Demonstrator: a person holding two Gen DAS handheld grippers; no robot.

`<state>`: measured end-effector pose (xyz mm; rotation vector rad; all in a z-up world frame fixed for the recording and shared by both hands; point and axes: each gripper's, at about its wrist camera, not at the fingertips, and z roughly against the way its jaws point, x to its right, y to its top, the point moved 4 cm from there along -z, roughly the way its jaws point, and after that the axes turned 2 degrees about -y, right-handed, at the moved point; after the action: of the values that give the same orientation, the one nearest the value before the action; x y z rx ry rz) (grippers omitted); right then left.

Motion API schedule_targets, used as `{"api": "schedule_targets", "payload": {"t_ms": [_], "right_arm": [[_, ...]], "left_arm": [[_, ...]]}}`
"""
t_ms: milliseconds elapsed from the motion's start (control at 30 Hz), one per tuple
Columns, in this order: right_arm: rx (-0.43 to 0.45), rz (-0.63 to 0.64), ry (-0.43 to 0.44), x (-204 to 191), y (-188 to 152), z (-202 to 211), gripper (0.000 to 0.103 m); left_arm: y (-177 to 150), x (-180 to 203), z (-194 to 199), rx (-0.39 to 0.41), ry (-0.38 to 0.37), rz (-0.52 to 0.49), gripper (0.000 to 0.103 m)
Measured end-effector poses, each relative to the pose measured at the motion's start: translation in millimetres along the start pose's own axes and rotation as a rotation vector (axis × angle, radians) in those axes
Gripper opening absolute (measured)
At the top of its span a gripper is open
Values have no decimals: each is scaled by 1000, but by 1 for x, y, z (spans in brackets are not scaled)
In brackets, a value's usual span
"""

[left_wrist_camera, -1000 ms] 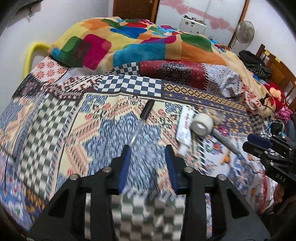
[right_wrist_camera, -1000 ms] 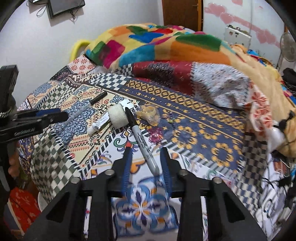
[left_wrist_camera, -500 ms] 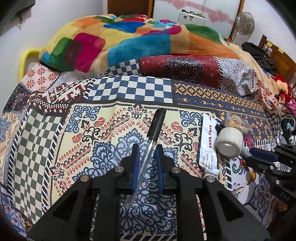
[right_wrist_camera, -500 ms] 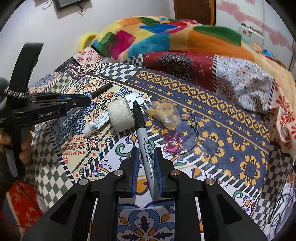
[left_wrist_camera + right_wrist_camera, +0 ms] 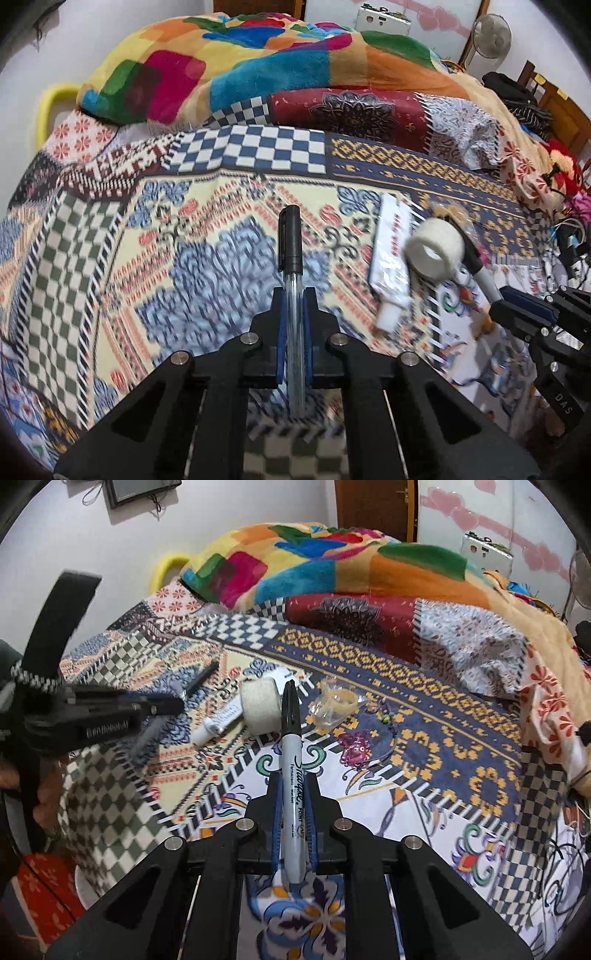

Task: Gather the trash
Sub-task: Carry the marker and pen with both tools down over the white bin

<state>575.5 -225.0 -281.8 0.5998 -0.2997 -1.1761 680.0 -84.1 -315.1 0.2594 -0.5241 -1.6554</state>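
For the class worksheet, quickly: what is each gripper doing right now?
Left gripper: shut on the clear pen with the black cap.
Right gripper: shut on the grey marker.

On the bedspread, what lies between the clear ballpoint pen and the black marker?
In the right wrist view, a white tube and a roll of white tape lie between the pen and the marker; the roll touches the marker.

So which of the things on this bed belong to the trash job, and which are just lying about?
Job:
ballpoint pen, in left jaws
Sharpie marker, in right jaws
ointment tube
tape roll
plastic wrapper

Lying about:
colourful blanket
patchwork bedsheet
fan
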Motion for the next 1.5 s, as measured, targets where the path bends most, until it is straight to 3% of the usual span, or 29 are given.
{"api": "schedule_targets", "payload": {"t_ms": [233,533,800,1133,1500], "right_arm": [[47,-15,-16,-2,12,41,10],[131,0,-8,-30,29,110,10],[186,44,33,-73,29,167,10],[224,129,115,-148,17,210,10],[158,263,274,-258,-15,203,10]], "left_arm": [[-12,16,54,56,-52,41,7],[-26,39,159,178,-40,20,7],[-56,36,257,297,-17,47,7],[-124,-2,338,373,62,116,7],[-228,-91,370,336,187,304,7]]}}
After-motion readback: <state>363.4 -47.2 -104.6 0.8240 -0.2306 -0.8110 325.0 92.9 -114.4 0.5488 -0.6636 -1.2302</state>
